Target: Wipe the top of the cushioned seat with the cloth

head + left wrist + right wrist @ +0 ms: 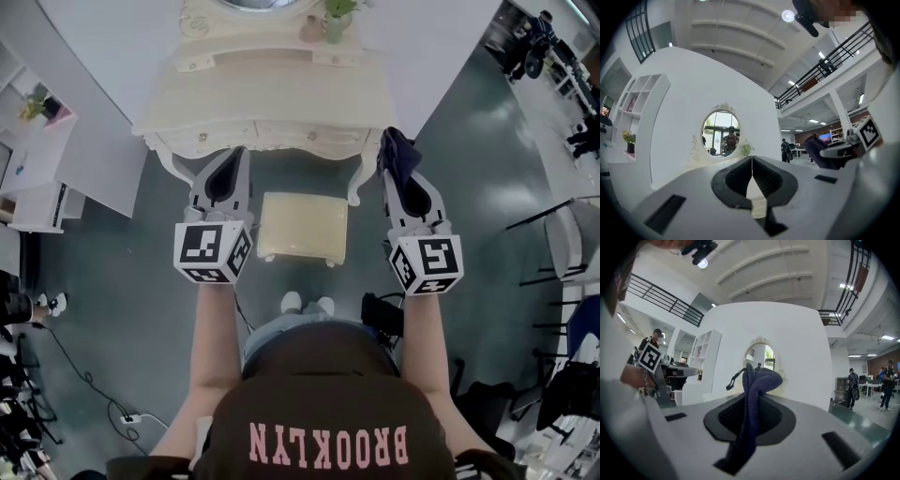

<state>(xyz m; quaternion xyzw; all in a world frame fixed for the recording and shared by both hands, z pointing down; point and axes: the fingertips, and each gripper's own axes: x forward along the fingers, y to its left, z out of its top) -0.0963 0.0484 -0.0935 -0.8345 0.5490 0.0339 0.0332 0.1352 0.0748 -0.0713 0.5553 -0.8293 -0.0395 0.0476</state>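
The cushioned seat [303, 225] is a small cream stool on the floor in front of the person, between both grippers in the head view. My right gripper [396, 157] is shut on a dark blue cloth [398, 150], which sticks out past the jaw tips; in the right gripper view the cloth [751, 394] is pinched between the jaws and bunches above them. My left gripper [232, 161] is shut with nothing in it, its jaws [752, 161] meeting in a thin line. Both grippers are held level, above and to either side of the stool.
A cream dressing table [272, 98] with drawers, an oval mirror [721, 131] and a small plant [335, 19] stands just beyond the stool. White shelving [33, 159] is at the left, chairs [567, 248] at the right, cables [89, 380] on the floor at lower left.
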